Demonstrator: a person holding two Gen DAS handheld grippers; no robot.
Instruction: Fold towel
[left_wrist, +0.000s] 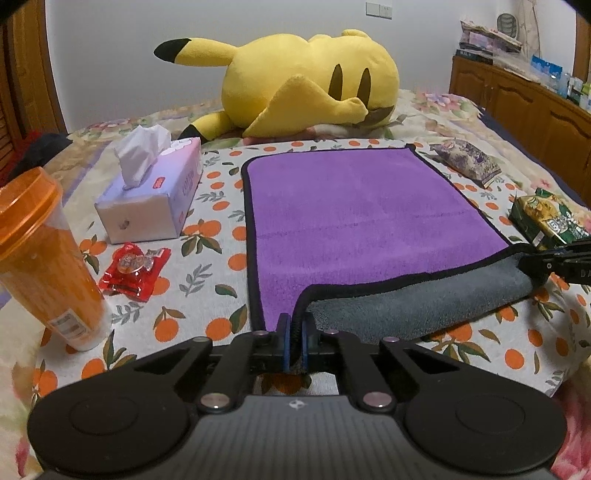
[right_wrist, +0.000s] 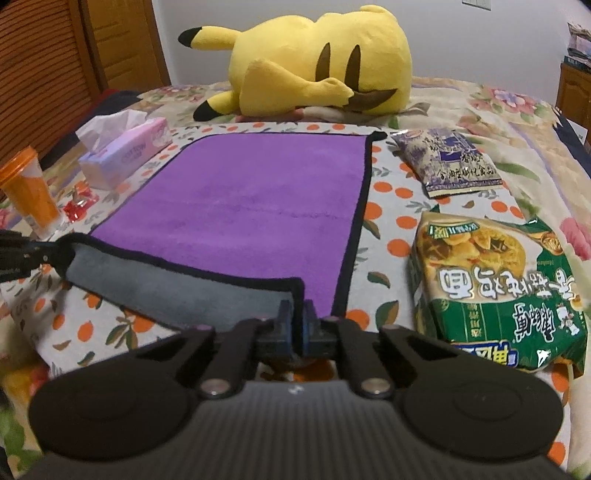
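A bed under an orange-printed cloth (left_wrist: 207, 236) fills both views, white wall and wooden cabinets (left_wrist: 517, 96) behind. At centre lies the plush purple towel (left_wrist: 362, 206), black-edged, grey beneath — its near edge lifted. The left gripper (left_wrist: 294, 334) and right gripper (right_wrist: 295, 321) each pinch a near corner, jaws closed on it. A fuzzy yellow plush (left_wrist: 306, 81) sprawls at the top.

L (left_wrist: 294, 341) & R fingers (right_wrist: 296, 325) clamped
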